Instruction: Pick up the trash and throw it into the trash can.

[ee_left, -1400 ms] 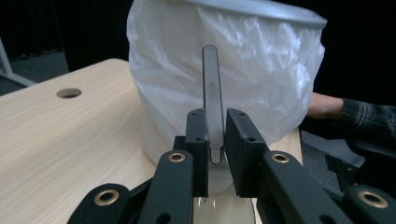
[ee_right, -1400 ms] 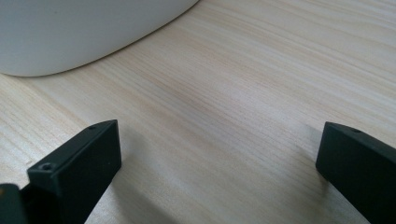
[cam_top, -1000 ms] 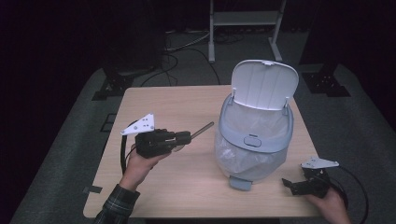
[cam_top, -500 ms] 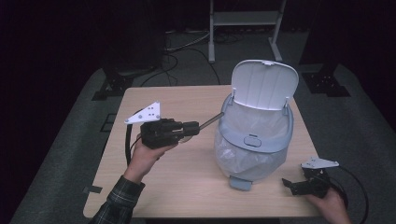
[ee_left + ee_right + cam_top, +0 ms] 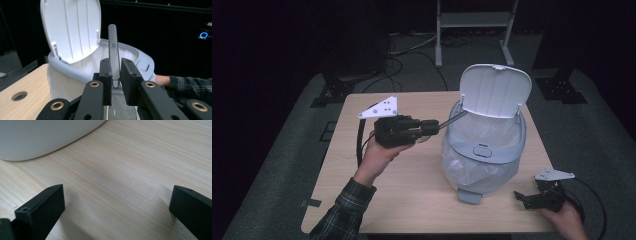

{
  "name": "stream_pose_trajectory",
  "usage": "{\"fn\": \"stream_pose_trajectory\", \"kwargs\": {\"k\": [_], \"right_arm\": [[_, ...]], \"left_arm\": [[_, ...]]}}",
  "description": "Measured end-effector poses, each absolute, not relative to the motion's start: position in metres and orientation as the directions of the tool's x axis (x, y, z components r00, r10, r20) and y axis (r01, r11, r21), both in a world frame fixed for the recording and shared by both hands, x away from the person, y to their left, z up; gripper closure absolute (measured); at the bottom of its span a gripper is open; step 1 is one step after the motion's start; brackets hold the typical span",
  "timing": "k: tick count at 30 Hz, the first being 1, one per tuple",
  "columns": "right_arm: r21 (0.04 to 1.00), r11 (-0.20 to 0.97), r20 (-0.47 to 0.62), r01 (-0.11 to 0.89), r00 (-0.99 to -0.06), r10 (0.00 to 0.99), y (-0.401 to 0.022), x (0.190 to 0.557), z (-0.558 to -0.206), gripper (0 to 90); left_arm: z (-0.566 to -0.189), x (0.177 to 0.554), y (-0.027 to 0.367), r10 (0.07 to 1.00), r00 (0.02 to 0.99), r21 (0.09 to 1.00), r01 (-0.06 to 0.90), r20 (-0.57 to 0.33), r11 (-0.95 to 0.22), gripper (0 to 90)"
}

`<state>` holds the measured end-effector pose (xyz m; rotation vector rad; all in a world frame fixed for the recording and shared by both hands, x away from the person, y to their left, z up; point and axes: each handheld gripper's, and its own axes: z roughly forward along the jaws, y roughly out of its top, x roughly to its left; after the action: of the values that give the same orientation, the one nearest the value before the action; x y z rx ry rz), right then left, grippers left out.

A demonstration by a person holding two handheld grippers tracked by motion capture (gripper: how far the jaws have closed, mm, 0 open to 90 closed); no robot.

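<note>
- My left gripper [image 5: 432, 126], seen in the high view, is held above the wooden table [image 5: 412, 200] in my left hand [image 5: 379, 152], pointing level toward the bin.
- The jaws of my left gripper [image 5: 115, 72] are pinched on a thin grey stick [image 5: 113, 50]; in the left gripper view the pads press its lower end from both sides and the rest stands up between them.
- In the high view the grey stick [image 5: 452, 119] juts out from the jaws, and its far tip lies at the bin's rim, just below the raised lid; I cannot tell whether it touches either.
- The waste bin [image 5: 484, 150] stands on the right half of the table, pale grey-blue, with a clear liner bag [image 5: 472, 172] hanging inside and down its front.
- The bin's white lid [image 5: 494, 90] is swung up and stands nearly upright at the back; its ribbed underside [image 5: 72, 27] faces my left gripper.
- My right gripper [image 5: 537, 197] rests low at the table's near right corner, in my right hand [image 5: 569, 220], well apart from the stick and beside the bin's foot.
- In the right gripper view the jaws of my right gripper [image 5: 115, 207] are spread wide over bare wood, nothing between them; the bin's curved base [image 5: 45, 137] shows beyond.
</note>
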<state>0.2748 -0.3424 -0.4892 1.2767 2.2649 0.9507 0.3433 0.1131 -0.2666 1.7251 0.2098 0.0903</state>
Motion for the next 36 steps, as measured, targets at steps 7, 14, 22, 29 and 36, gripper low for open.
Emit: {"fn": "stream_pose_trajectory", "kwargs": {"k": [7,14,22,29,36], "right_arm": [[0.711,0.362,0.007,0.603,-0.521,0.854,-0.342,0.275,-0.489,0.0],[0.711,0.362,0.007,0.603,-0.521,0.854,-0.342,0.275,-0.489,0.0],[0.711,0.362,0.007,0.603,-0.521,0.854,-0.342,0.275,-0.489,0.0],[0.711,0.363,0.008,0.602,-0.522,0.853,-0.342,0.275,-0.489,0.0],[0.711,0.364,0.007,0.602,-0.523,0.852,-0.342,0.275,-0.489,0.0]], "left_arm": [[-0.253,0.351,0.093,0.171,0.984,0.984,0.069,-0.04,-0.163,79.1],[-0.243,0.357,0.068,0.146,0.989,0.986,0.056,-0.032,-0.159,79.1],[-0.242,0.364,0.046,0.127,0.991,0.986,0.058,-0.038,-0.155,79.1],[-0.245,0.369,0.029,0.12,0.992,0.987,0.06,-0.042,-0.15,79.0],[-0.246,0.372,0.019,0.12,0.992,0.986,0.056,-0.038,-0.156,79.0]]}}
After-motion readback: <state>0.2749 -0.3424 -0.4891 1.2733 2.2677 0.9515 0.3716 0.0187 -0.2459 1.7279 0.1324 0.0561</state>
